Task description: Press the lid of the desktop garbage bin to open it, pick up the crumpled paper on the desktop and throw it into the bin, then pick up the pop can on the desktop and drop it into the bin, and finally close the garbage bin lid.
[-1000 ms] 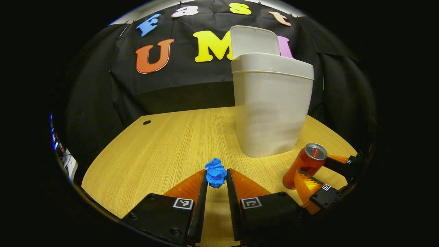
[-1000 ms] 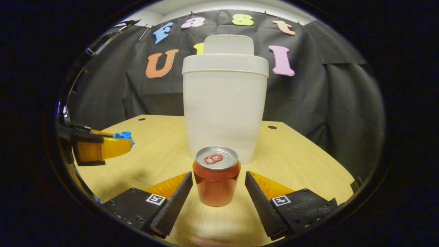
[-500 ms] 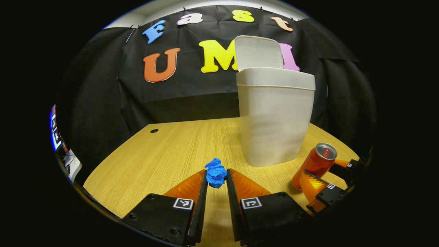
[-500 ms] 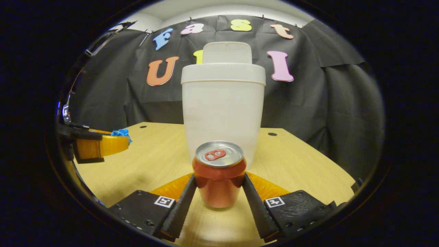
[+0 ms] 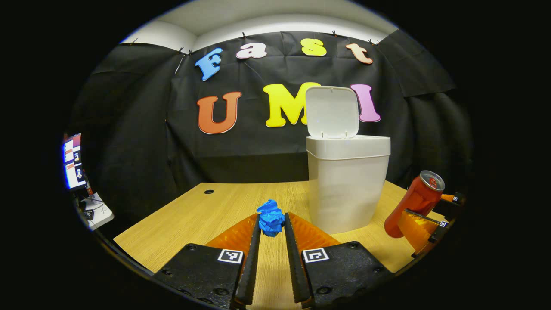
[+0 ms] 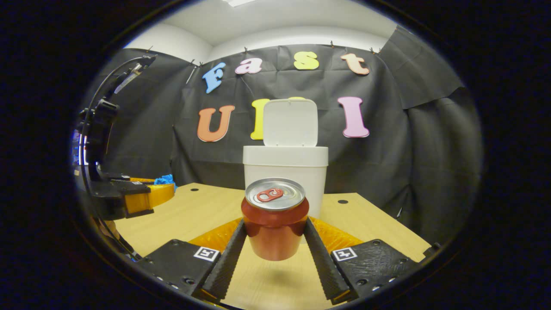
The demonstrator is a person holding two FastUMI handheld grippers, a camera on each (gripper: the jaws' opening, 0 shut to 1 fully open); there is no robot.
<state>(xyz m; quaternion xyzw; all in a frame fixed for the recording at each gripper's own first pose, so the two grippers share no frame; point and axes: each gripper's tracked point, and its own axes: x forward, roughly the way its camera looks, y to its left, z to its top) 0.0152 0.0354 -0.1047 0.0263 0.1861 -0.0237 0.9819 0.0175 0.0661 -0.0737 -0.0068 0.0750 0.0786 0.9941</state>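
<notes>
Above the desk (image 6: 189, 219), pop can (image 6: 274, 219) hides the bin (image 6: 285, 172) front.

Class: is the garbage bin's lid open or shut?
Open. The lid stands upright behind the bin rim, as the left gripper view shows too.

The bin's (image 6: 286, 172) lower front is hidden behind the can (image 6: 274, 219) in the right gripper view, and its inside cannot be seen past the rim. The can's sides are covered where the right gripper (image 6: 275, 234) clamps it. In the left gripper view the paper's (image 5: 270, 217) lower part sits hidden between the left gripper's (image 5: 271, 224) fingers. At 9 o'clock a screen (image 5: 72, 161) is cut by the edge, too small to tell. At 3 o'clock the right gripper is partly cut off.
</notes>
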